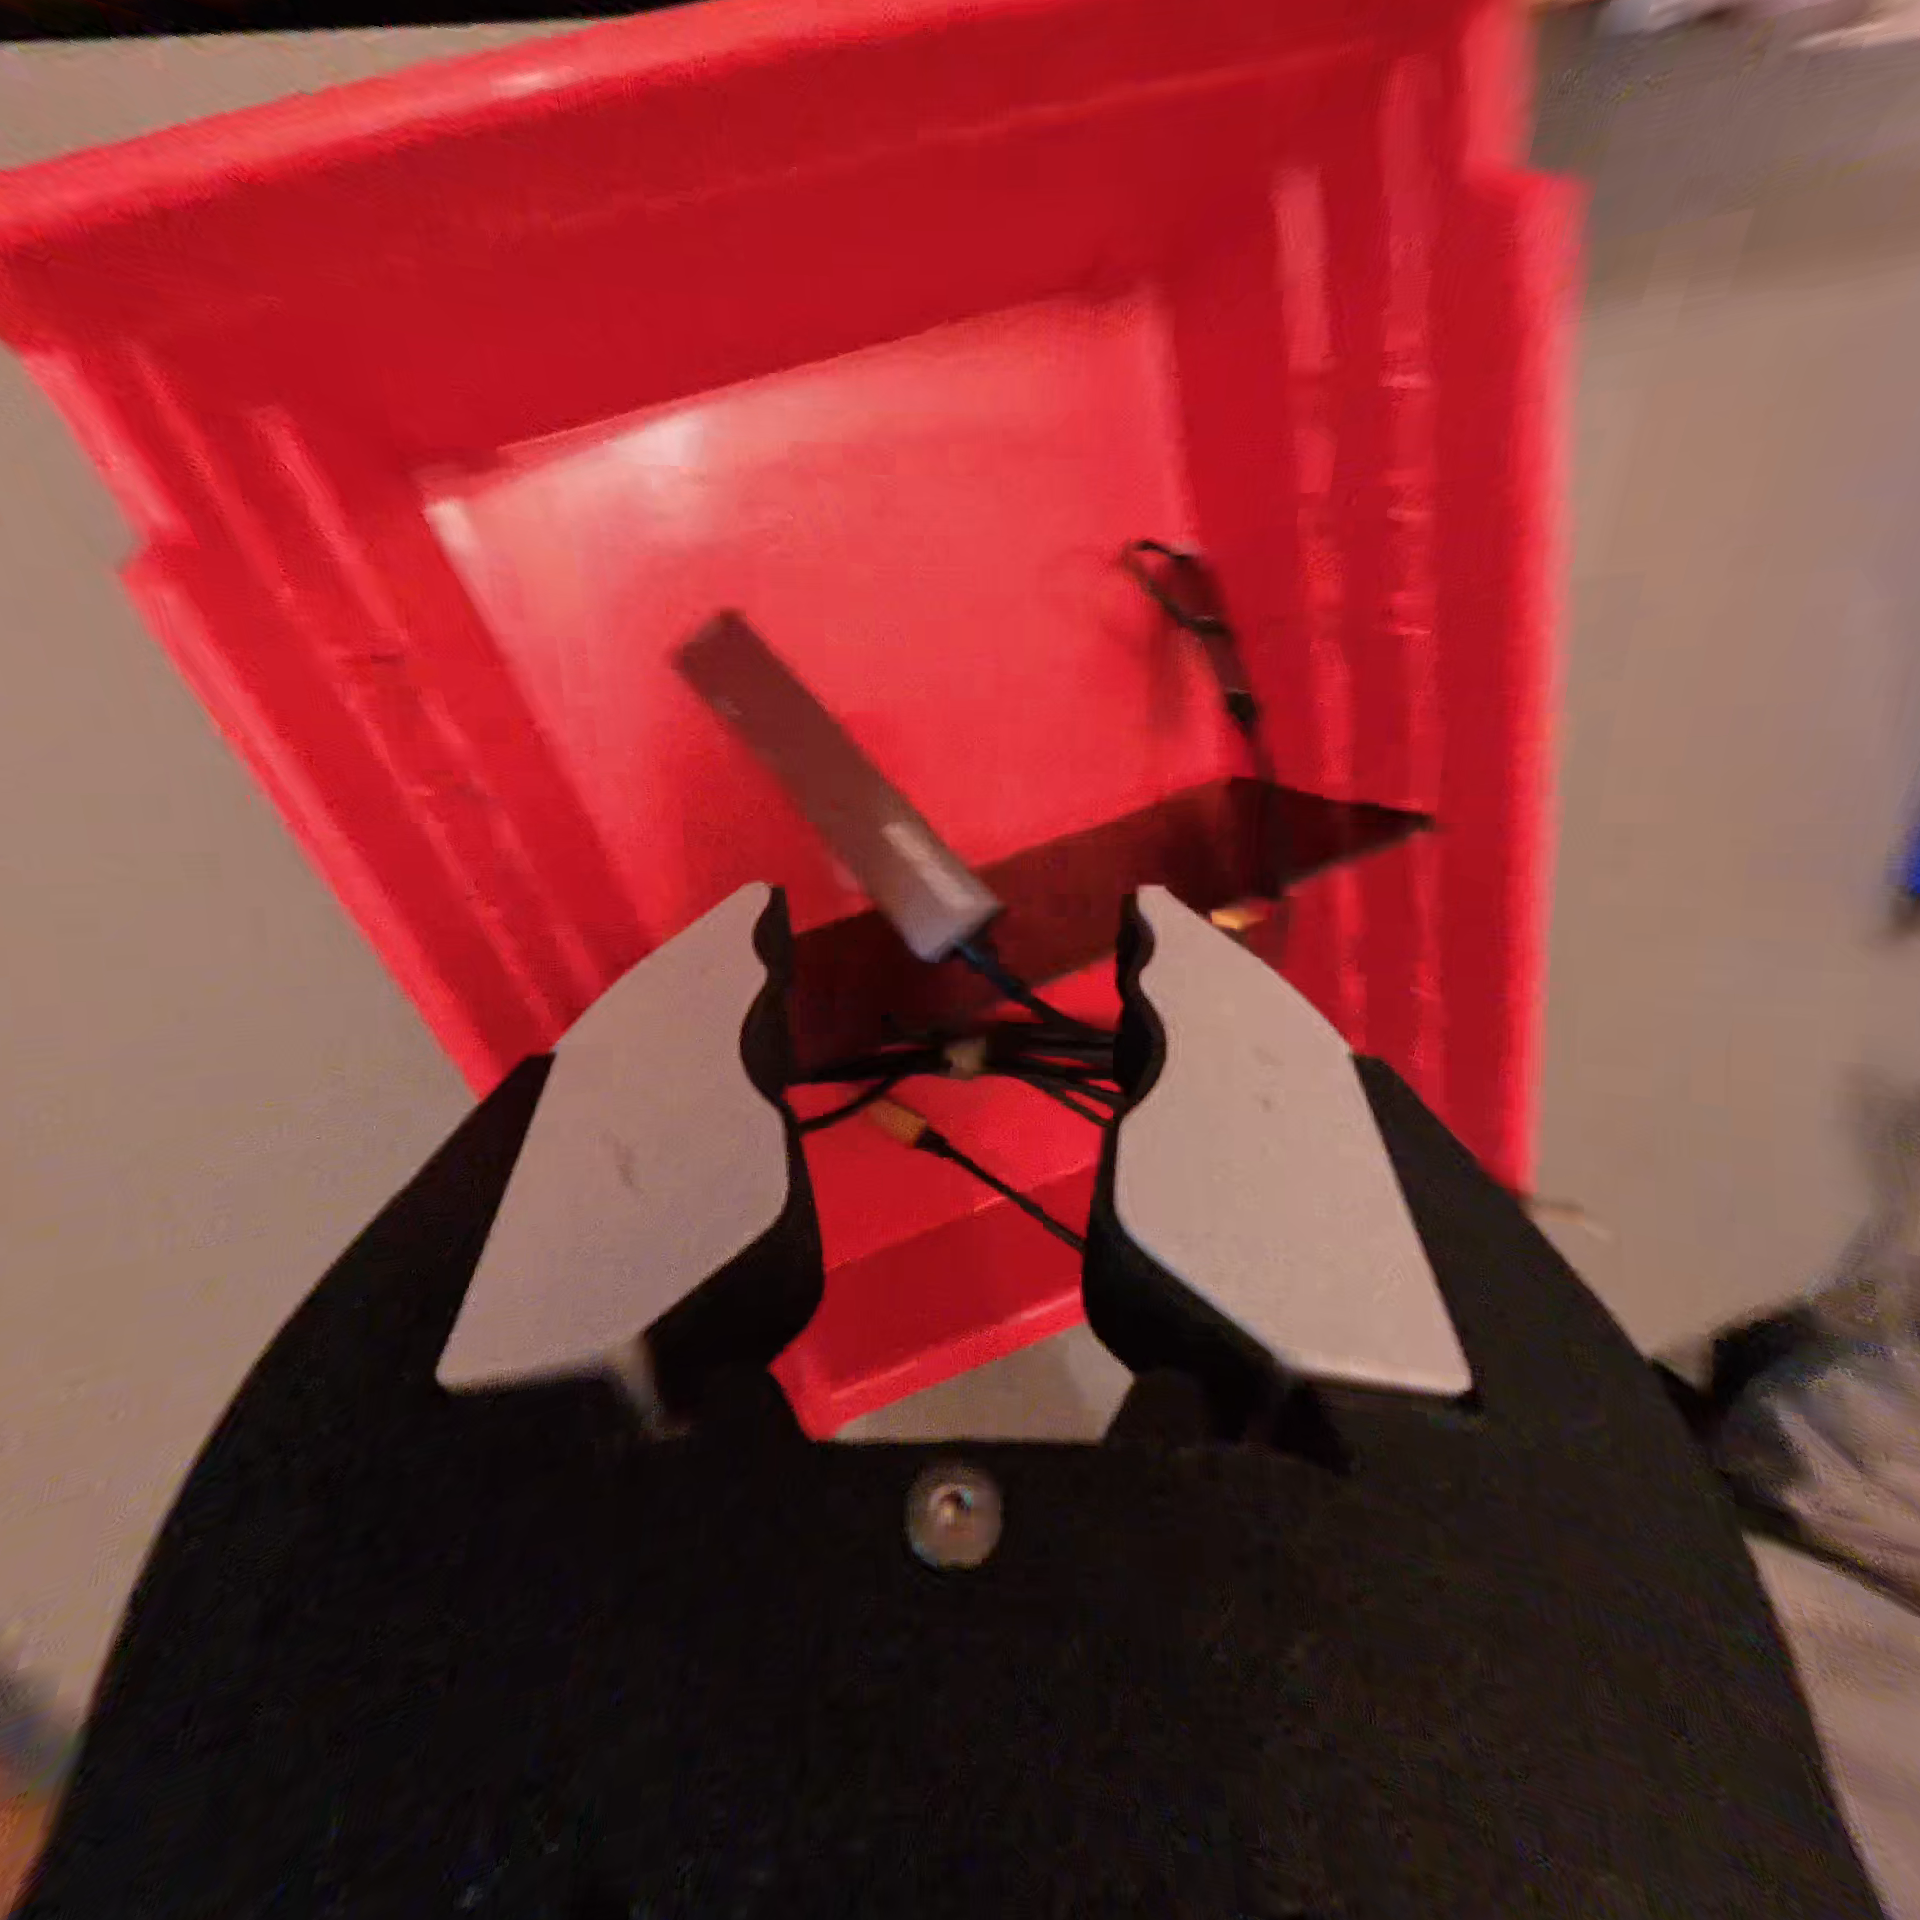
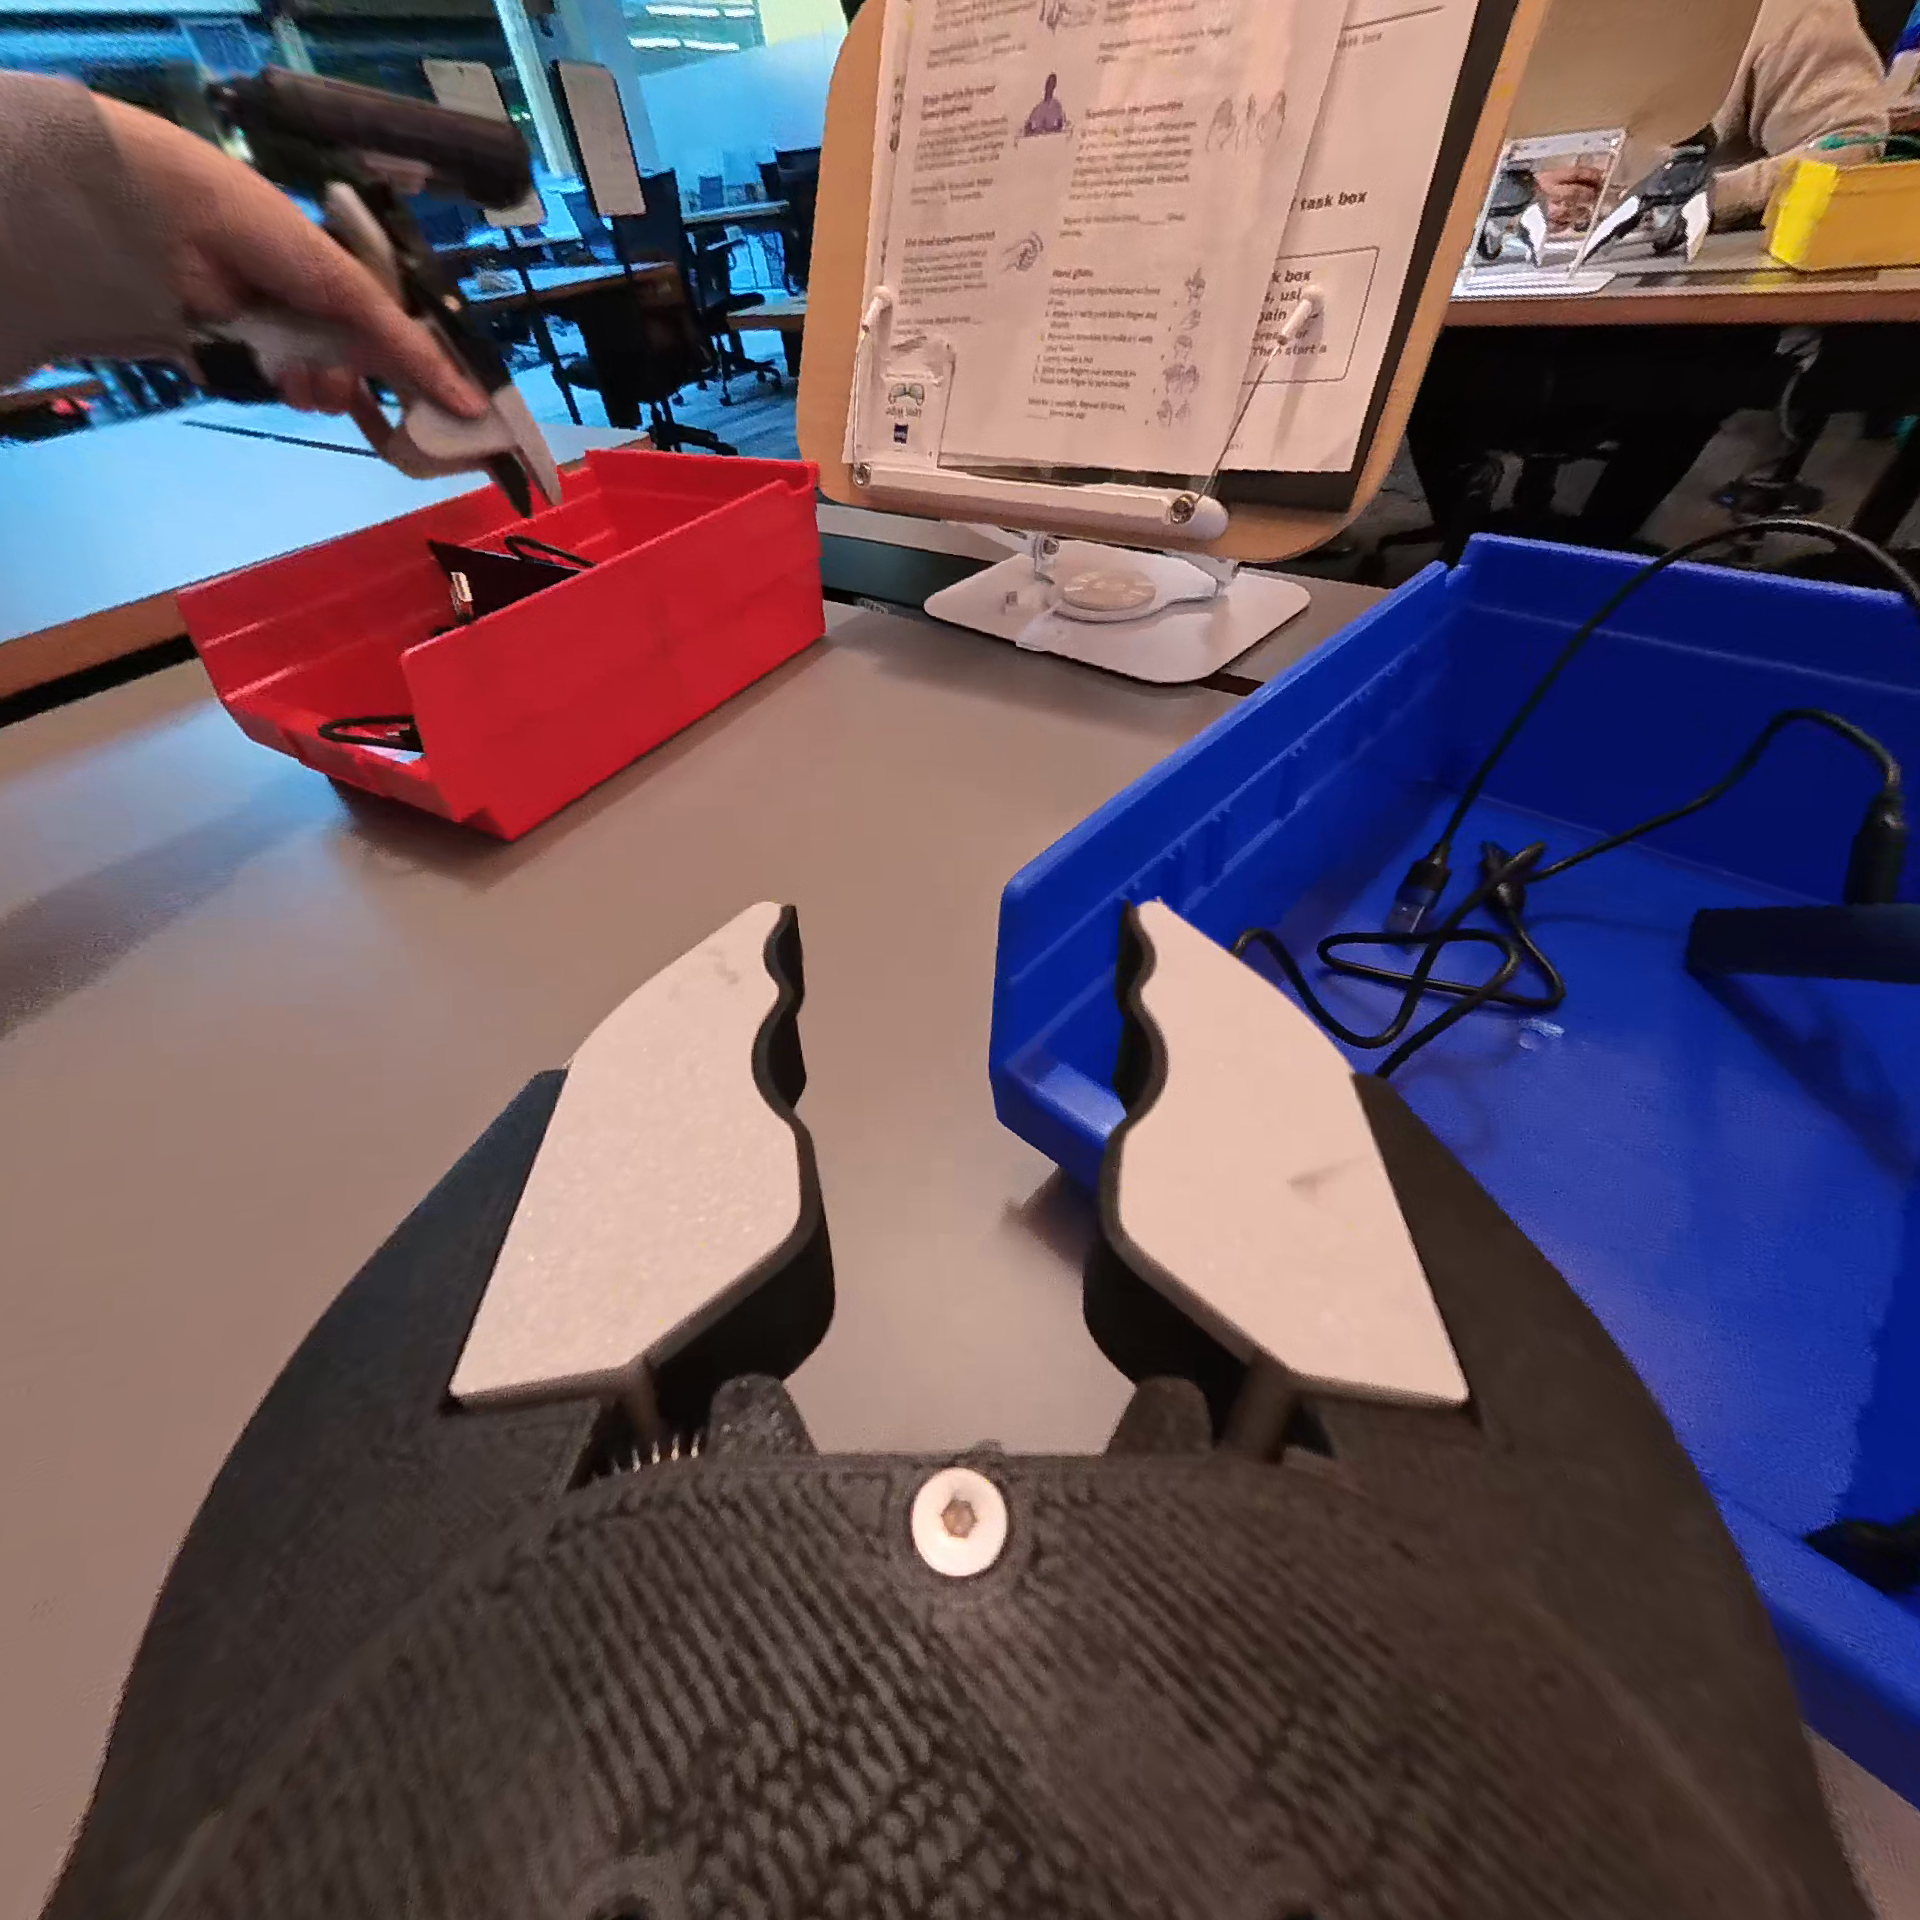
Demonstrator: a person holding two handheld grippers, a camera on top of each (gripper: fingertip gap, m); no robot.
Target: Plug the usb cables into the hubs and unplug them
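Hovering your spread left claw (image 1: 951,997) over the red bin (image 1: 312,343), you next pinch its grey hub (image 1: 831,790) — right claw (image 2: 961,997) idles spread above the bench (image 2: 520,935).

We see printed sheets (image 2: 1101,218) clipped to the wooden document stand (image 2: 842,260) behind the red bin (image 2: 582,665): paragraphs, small drawings, and a framed box of bold print at the right edge. A small card (image 2: 902,410) sits at the stand's lower left. Wording not transcribed.
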